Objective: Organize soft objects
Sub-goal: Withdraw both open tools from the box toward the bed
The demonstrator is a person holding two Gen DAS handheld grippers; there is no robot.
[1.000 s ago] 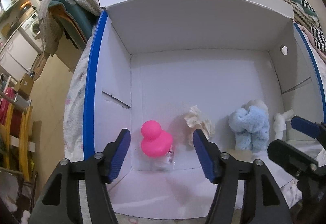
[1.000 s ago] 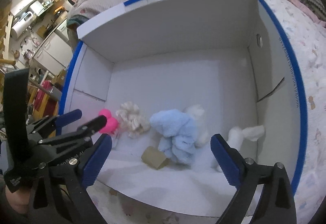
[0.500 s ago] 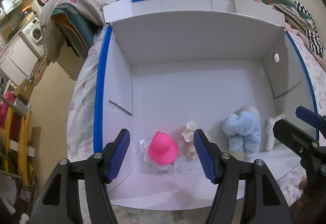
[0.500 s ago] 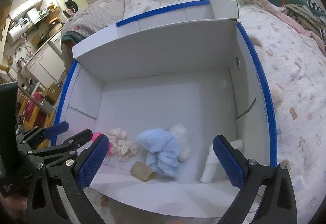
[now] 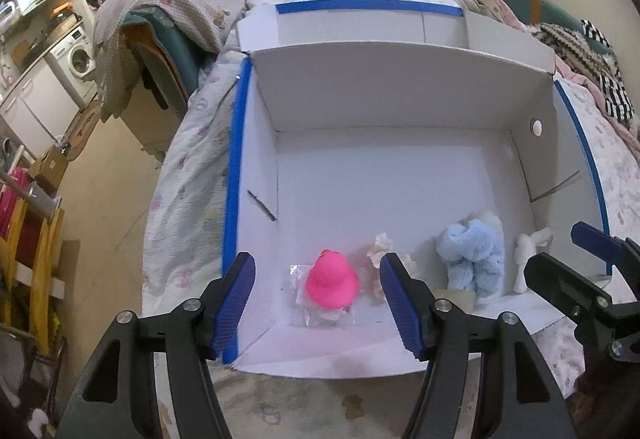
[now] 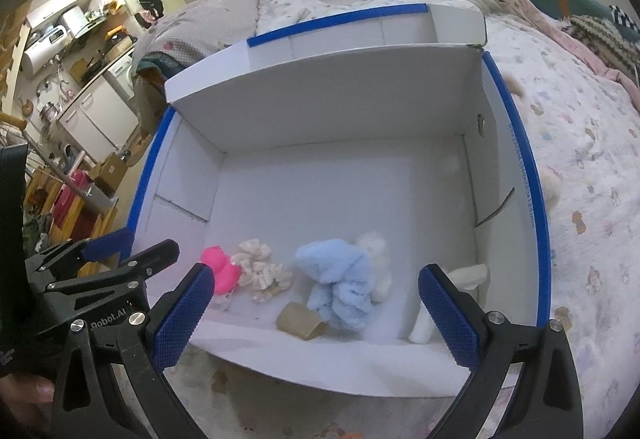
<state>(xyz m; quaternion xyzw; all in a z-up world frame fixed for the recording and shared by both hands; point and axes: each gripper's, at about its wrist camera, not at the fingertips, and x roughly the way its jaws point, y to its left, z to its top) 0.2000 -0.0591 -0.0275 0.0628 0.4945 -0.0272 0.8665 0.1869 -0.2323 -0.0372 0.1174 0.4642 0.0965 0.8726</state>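
A white cardboard box with blue-taped edges (image 5: 234, 175) (image 6: 532, 199) lies open on a bed. Along its near wall sit a pink duck in clear wrap (image 5: 331, 279) (image 6: 220, 269), a cream ruffled piece (image 5: 385, 248) (image 6: 262, 267), a light blue plush (image 5: 472, 251) (image 6: 340, 279), a white fluffy toy (image 6: 378, 255) behind the plush, and a white plush (image 5: 528, 251) (image 6: 460, 279). My left gripper (image 5: 318, 303) is open and empty above the duck. My right gripper (image 6: 316, 315) is open and empty above the blue plush.
A small tan block (image 6: 300, 321) lies in the box by the blue plush. The bed's patterned quilt (image 6: 592, 175) spreads to the right. To the left the floor drops away, with a washing machine (image 5: 78, 59) and shelves beyond.
Both grippers have pulled back and up from the box, so the box and toys look smaller. The pink duck has shifted and now sits upright. Both grippers stay open.
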